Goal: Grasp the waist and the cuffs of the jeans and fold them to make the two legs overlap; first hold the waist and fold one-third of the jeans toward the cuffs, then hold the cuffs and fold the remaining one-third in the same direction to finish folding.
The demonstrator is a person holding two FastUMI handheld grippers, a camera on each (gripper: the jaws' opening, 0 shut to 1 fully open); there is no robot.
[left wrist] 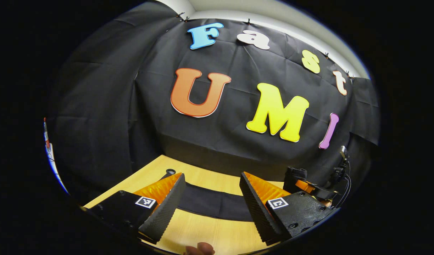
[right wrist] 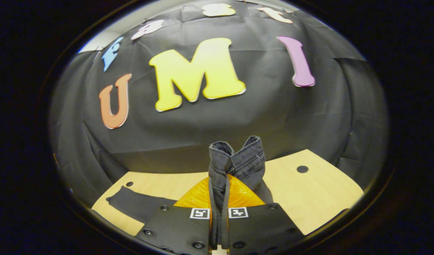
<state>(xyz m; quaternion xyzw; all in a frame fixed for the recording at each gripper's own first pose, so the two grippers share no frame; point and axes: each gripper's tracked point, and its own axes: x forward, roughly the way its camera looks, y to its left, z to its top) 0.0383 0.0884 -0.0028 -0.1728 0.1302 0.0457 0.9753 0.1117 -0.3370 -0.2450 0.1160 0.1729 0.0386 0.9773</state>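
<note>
- On the light wooden desk (left wrist: 217,233), dark denim jeans (left wrist: 213,203) lie as a flat band, seen between the left claw (left wrist: 211,209) fingers at 12 o'clock in the left gripper view.
- Left claw: spread wide, gripping nothing.
- Right claw (right wrist: 218,212): fingers pressed together on a bunched jeans edge that stands up at 12 o'clock in the right gripper view.
- More jeans fabric rests flat on the desk at 9 o'clock.
- A small dark round hole (right wrist: 302,169) in the desk sits at 2 o'clock.
</note>
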